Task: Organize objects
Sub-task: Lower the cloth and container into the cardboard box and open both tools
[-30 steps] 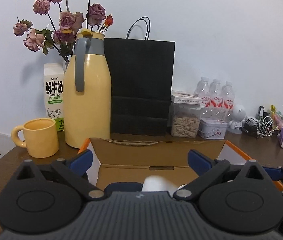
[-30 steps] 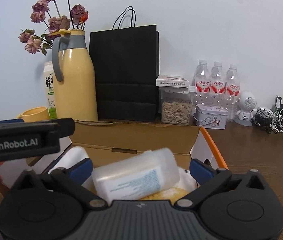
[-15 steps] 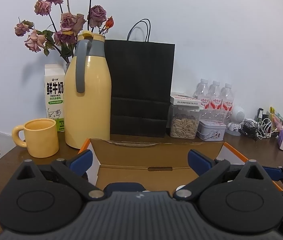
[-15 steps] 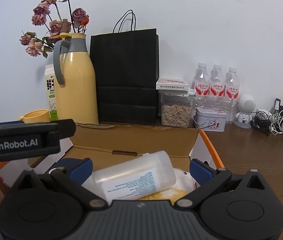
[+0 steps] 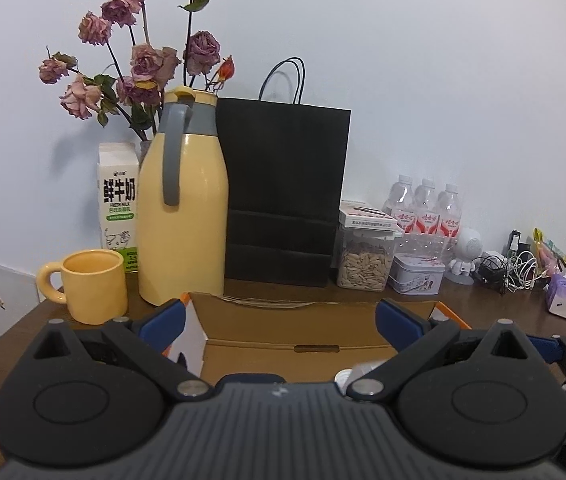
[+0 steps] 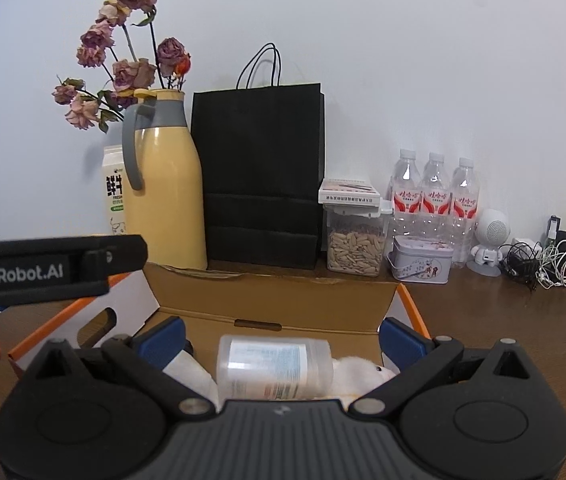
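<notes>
Both my tongs hang over the open brown cardboard box with orange-edged flaps (image 6: pixel 271 300). My right gripper (image 6: pixel 281 340) is spread wide and released, and the clear plastic bottle with a white label (image 6: pixel 275 368) lies on its side in the box between the blue pads, apart from both. My left gripper (image 5: pixel 281 322) is open too, holding nothing. On the far left sit a yellow thermos jug (image 5: pixel 183 216) and a yellow mug (image 5: pixel 93 286).

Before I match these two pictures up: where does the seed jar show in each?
Left wrist: seed jar right of centre, between the black bag and the tin.
Right wrist: seed jar right of centre, again just right of the bag, the tin at its right.
Shared landmark: the yellow jug, left of the bag in both.
</notes>
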A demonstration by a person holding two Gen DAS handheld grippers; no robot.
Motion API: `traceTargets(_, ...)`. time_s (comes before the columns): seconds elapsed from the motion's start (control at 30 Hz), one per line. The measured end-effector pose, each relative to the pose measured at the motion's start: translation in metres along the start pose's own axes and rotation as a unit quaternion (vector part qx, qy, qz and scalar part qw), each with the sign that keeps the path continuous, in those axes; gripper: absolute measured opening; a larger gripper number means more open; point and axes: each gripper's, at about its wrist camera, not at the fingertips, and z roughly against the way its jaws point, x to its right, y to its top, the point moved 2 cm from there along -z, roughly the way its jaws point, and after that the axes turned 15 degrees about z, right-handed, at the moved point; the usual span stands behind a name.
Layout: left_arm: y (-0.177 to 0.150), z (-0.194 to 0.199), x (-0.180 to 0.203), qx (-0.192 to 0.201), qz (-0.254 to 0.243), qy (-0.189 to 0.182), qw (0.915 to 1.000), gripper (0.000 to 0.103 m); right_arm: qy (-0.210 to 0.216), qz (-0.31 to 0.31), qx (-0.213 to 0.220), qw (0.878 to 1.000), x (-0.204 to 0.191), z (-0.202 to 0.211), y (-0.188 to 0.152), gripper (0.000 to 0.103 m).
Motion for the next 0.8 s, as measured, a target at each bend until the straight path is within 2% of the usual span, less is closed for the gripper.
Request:
traceTargets(0.33,0.000,0.034,-0.008,-0.010,-0.003,0.011,0.9999,0.103,-0.004,0.005,-0.001,1.000,0.000,0.039,-0.003,0.103)
traceTargets(0.8,-0.018,0.078,-0.023,-0.035,-0.006,0.027,0.9990,0.103,0.001,0.003,-0.001,1.000,0.004,0.090,-0.023,0.103)
